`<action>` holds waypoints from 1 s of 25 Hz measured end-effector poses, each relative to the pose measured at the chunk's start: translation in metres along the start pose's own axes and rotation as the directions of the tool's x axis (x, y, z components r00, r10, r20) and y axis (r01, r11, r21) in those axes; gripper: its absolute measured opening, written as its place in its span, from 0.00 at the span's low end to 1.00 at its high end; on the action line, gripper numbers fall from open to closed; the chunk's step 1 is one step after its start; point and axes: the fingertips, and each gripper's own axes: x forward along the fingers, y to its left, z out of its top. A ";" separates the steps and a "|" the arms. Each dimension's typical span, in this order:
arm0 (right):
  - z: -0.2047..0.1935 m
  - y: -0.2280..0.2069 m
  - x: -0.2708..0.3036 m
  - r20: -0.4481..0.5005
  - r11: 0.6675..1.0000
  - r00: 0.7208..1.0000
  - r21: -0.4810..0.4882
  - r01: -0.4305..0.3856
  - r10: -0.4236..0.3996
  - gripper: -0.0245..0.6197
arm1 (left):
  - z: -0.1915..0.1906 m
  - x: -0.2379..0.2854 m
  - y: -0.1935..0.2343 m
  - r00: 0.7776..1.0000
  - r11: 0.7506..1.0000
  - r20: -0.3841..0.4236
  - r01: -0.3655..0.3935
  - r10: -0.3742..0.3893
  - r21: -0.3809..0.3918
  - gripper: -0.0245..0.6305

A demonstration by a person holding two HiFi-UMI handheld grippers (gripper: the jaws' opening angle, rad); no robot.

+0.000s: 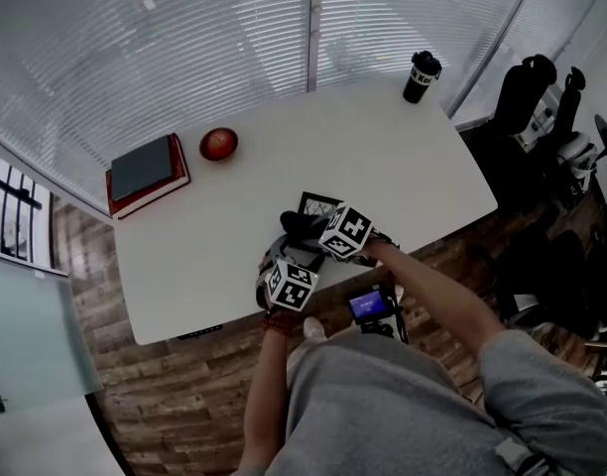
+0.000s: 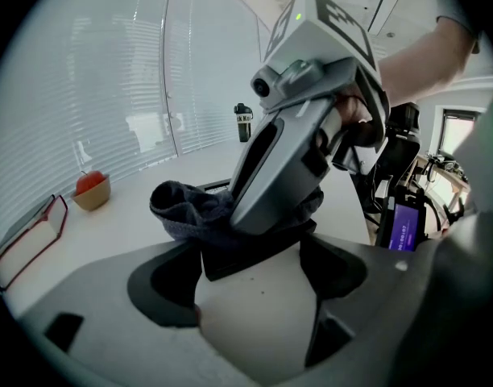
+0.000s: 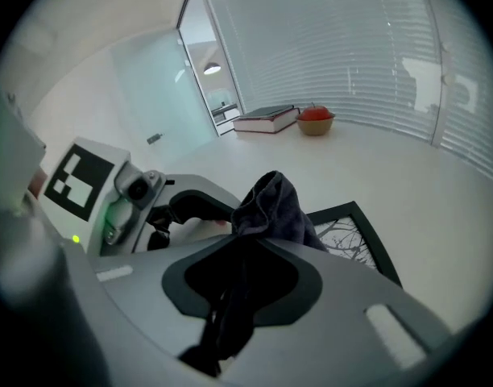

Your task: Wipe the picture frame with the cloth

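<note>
Nearest us the right gripper is pinched on a bunched dark cloth, soft floppy stuff. The left gripper stands wide, clamped by the look of it across the near edge of the black picture frame lying flat on the white table. We reckon the picture frame's light, stiff and slidey, so its outer edges are the place to hold it; cloth and grippers cover most of it, so its front is mostly guesswork.
</note>
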 end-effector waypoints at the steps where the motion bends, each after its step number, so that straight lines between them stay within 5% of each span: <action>1: 0.002 0.001 -0.004 0.017 1.000 0.999 0.013 -0.028 0.027 0.15 | 0.000 0.000 0.001 1.000 1.000 0.001 -0.001 0.001 0.002 0.61; 8: 0.038 -0.017 -0.057 0.129 0.996 0.992 -0.085 0.021 -0.010 0.14 | 0.003 -0.002 0.005 1.000 1.000 0.006 -0.002 0.002 0.004 0.61; 16: 0.039 -0.104 -0.096 0.057 0.951 0.970 -0.193 0.242 -0.235 0.14 | 0.004 -0.001 0.004 1.000 1.000 0.008 -0.003 0.003 0.004 0.61; 22: 0.019 -0.121 -0.060 0.018 0.988 0.989 -0.031 0.149 -0.149 0.20 | 0.003 -0.002 0.004 1.000 1.000 0.006 -0.004 0.004 0.004 0.61; 25: 0.019 -0.125 -0.046 0.020 0.990 0.990 -0.010 0.142 -0.142 0.36 | 0.003 -0.002 0.004 1.000 1.000 0.006 -0.002 0.002 0.001 0.61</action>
